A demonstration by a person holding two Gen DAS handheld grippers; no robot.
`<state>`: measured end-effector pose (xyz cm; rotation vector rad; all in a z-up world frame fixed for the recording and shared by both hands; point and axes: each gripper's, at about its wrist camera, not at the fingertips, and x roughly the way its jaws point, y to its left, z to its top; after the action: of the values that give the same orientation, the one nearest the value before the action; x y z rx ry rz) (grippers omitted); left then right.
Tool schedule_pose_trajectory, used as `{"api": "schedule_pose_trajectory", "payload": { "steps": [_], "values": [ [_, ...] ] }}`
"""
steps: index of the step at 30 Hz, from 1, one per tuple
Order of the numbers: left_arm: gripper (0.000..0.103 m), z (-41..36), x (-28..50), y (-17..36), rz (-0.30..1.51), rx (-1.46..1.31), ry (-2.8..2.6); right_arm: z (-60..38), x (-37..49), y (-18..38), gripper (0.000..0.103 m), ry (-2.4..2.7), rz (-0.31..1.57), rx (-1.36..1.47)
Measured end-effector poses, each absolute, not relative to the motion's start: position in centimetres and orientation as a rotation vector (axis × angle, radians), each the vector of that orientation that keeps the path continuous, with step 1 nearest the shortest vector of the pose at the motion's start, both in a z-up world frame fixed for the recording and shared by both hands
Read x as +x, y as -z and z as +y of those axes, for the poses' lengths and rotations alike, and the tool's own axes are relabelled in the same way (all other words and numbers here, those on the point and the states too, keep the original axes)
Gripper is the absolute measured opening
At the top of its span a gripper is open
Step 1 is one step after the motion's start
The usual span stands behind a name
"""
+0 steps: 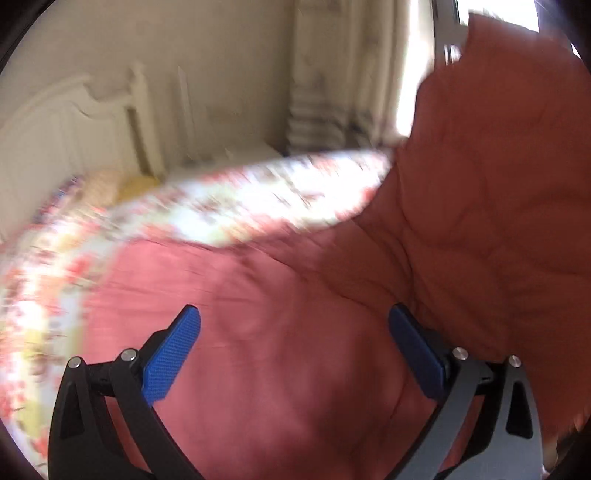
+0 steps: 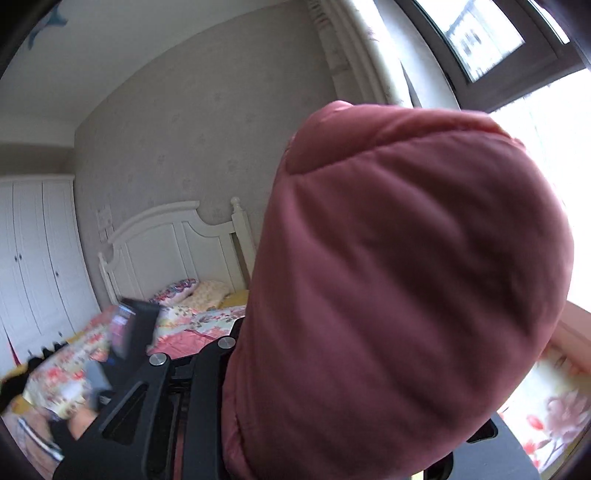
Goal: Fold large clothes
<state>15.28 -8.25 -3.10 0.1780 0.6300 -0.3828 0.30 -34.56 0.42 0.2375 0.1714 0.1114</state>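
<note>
Here, pink padded coat (image 2: 399, 280) bunched over floral bedspread (image 1: 258, 195), no legible writing.

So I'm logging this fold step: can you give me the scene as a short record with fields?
garment: padded pink coat, part lifted, rest on bed
surface: bed with floral cover
left tongs: open above the coat, holding nothing
right tongs: fingers hidden by a raised bulge of coat, apparently gripping it
background: white headboard, window

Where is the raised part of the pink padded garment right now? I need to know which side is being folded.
In the left wrist view the pink padded garment rears up on the right, above the floral bedspread; in the right wrist view it bulges from the right gripper.
</note>
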Motion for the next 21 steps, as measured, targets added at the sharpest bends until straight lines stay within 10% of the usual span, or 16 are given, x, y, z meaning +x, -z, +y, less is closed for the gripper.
{"api": "schedule_pose_trajectory", "payload": {
  "steps": [7,21],
  "values": [
    [0.101,1.7,16.2,3.0,0.649,0.073,0.282,-31.2,-0.2,-1.1,0.033,-0.062,0.204,0.125],
    [0.101,-6.5,16.2,8.5,0.664,0.267,0.451,-22.4,0.5,-2.5,0.034,-0.032,0.219,-0.203]
  ]
}}
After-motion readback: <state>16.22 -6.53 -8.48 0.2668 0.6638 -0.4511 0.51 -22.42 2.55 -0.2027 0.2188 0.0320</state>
